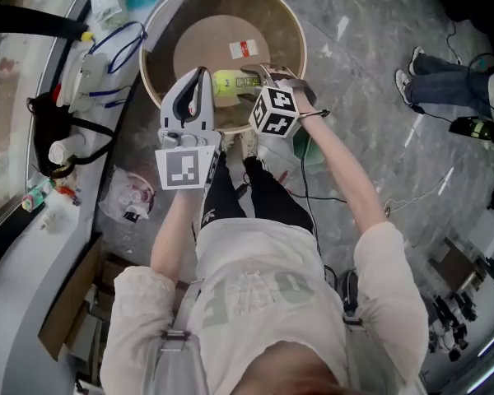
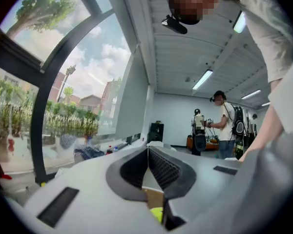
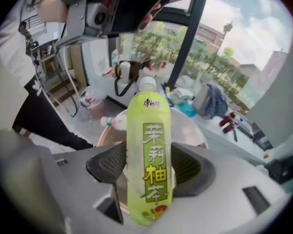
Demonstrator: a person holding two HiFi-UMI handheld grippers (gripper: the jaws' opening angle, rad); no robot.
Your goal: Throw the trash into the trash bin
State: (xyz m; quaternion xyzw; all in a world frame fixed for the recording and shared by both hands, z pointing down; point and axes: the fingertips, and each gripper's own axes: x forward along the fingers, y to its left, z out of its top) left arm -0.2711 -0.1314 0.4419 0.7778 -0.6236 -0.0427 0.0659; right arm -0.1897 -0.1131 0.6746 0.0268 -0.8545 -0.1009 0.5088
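Note:
A green tea bottle (image 3: 149, 165) with a white cap stands upright between the pads of my right gripper (image 3: 147, 160), which is shut on its lower half. In the head view the bottle (image 1: 229, 81) and the right gripper (image 1: 249, 85) hang over the near side of the round, wood-rimmed trash bin (image 1: 152, 52). A white and red scrap (image 1: 244, 49) lies on the bin's floor. My left gripper (image 1: 200, 85) is beside the bottle, over the bin's near rim. Its jaws meet at the tips with nothing between them, and the left gripper (image 2: 148, 150) points level toward the windows.
A curved window ledge (image 1: 33, 245) at the left carries cables, a black bag (image 1: 53, 126) and small bottles. A clear plastic bag of litter (image 1: 128, 196) lies on the floor by the ledge. Another person's legs (image 1: 445, 85) are at the right. Several people (image 2: 224, 123) stand far across the room.

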